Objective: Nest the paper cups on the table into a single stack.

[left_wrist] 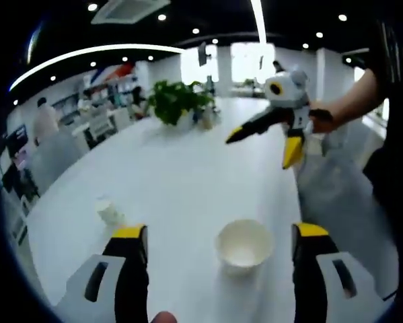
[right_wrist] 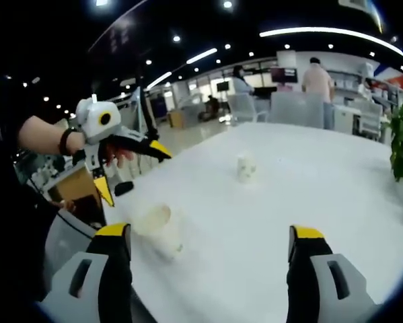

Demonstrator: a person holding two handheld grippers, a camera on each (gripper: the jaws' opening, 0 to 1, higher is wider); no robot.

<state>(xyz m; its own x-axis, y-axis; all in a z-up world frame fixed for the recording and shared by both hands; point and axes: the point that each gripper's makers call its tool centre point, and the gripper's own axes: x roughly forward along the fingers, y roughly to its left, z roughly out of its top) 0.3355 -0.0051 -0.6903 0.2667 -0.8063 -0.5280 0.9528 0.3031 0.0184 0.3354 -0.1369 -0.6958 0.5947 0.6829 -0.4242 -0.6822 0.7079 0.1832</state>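
A: Cup (left_wrist: pixel 244 246) is seen upright, empty, between the spread left gripper (left_wrist: pixel 220 243) jaws; a small cup (left_wrist: pixel 109 212) stands apart.

B: Noted. Right gripper (right_wrist: pixel 206 243) gapes, unloaded, above the white table (right_wrist: pixel 309 195).

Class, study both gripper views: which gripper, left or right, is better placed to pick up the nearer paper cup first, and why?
Left, probably. The upright paper cup sits between the open left gripper's jaws. The right gripper, also open, has it off to its side. The smaller cup lies farther off.
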